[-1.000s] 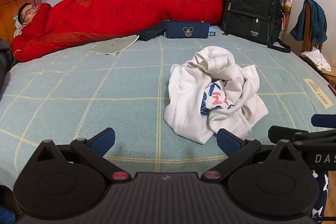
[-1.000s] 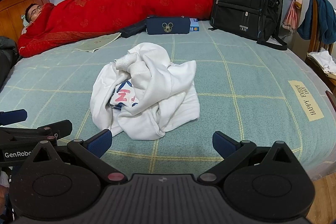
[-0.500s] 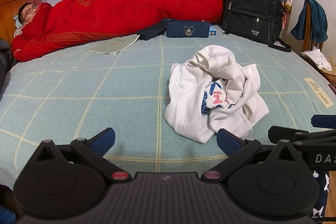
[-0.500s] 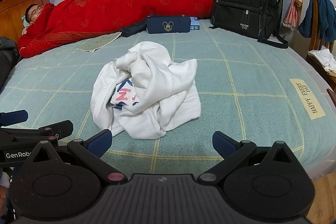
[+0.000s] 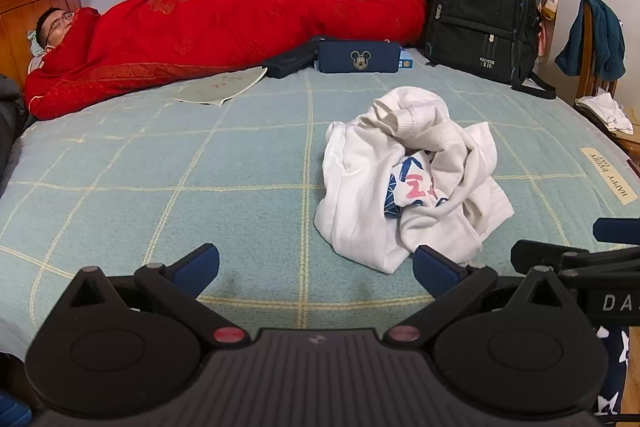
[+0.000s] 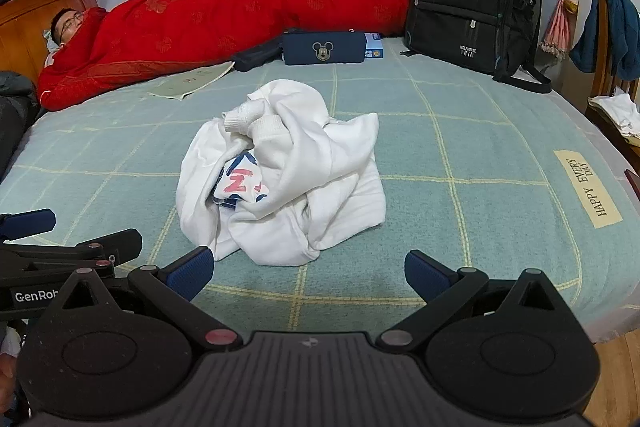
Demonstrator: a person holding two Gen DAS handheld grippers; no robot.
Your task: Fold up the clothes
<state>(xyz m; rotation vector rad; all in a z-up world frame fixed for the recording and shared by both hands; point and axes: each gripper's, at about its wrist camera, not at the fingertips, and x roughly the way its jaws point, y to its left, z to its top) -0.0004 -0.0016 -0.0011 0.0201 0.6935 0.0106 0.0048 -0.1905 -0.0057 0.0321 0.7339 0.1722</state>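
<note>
A crumpled white sweatshirt [image 5: 408, 183] [image 6: 288, 179] with a blue and pink print lies in a heap on the green checked bed cover [image 5: 160, 179] [image 6: 480, 147]. My left gripper [image 5: 316, 269] hovers near the bed's front edge, open and empty, with the heap ahead to its right. My right gripper [image 6: 306, 273] is open too, empty, just short of the heap's near edge. Each gripper shows at the side of the other's view.
A person lies under a red quilt [image 5: 224, 31] along the far side of the bed. A black backpack [image 5: 480, 7], a navy Mickey pouch [image 5: 358, 57] and a paper sheet [image 5: 220, 89] sit behind the heap. A chair with clothes [image 5: 596, 67] stands right of the bed.
Both grippers have crept slightly forward toward the heap; the sweatshirt has not moved and both stay open.
</note>
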